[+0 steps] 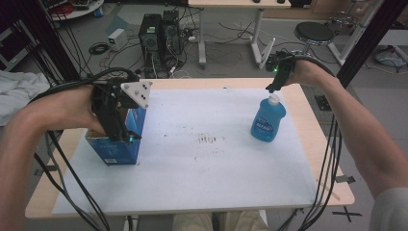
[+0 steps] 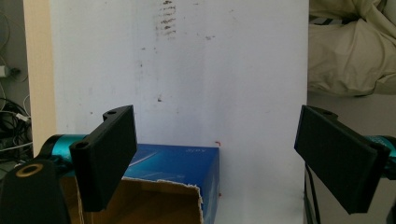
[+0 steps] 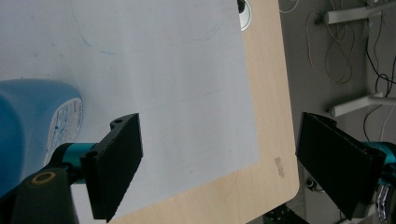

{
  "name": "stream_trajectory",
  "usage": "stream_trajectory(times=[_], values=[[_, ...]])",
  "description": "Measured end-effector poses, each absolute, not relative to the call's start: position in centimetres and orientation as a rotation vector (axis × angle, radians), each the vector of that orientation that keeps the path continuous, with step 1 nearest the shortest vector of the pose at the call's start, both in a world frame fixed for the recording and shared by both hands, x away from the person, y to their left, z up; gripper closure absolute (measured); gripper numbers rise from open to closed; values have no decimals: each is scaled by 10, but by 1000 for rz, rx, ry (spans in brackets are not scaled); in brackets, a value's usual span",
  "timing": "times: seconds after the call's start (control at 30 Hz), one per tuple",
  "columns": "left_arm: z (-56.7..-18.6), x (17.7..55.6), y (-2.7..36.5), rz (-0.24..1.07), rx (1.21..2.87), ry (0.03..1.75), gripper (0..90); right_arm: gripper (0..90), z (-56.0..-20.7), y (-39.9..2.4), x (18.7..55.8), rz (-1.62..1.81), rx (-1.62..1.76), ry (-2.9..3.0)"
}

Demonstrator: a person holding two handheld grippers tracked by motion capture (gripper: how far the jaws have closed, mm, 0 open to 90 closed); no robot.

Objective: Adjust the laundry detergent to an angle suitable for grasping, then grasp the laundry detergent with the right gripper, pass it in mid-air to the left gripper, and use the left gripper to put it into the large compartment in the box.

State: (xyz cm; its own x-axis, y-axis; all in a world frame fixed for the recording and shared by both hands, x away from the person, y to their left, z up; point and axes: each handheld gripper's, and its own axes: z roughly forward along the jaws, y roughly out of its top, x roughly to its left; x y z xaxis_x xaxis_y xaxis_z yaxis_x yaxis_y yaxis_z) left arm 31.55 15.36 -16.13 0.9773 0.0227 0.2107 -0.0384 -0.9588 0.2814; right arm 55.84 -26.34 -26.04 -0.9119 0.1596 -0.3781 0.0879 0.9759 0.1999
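Both tools gaping: left tool over blue box; right tool above blue bottle; labels unreadable

I work at a light wooden table covered by a white sheet, smudged at centre. Beyond it, grey floor carries two computer towers, loose cables, a second desk and a black stool.

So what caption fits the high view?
Left gripper over an open blue box; right gripper above a blue bottle.
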Motion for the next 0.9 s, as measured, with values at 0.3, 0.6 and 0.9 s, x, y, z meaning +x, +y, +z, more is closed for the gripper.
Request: stream_trajectory(times=[0.3,0.6,0.9], values=[[-161,317,150,315,2835,-21,131,140,-261,-274,559,222,218,2714],[-163,313,150,309,2833,-30,131,140,-258,-299,544,123,264,2739],[-164,318,149,301,2835,-39,131,140,-253,-310,521,15,272,2755]])
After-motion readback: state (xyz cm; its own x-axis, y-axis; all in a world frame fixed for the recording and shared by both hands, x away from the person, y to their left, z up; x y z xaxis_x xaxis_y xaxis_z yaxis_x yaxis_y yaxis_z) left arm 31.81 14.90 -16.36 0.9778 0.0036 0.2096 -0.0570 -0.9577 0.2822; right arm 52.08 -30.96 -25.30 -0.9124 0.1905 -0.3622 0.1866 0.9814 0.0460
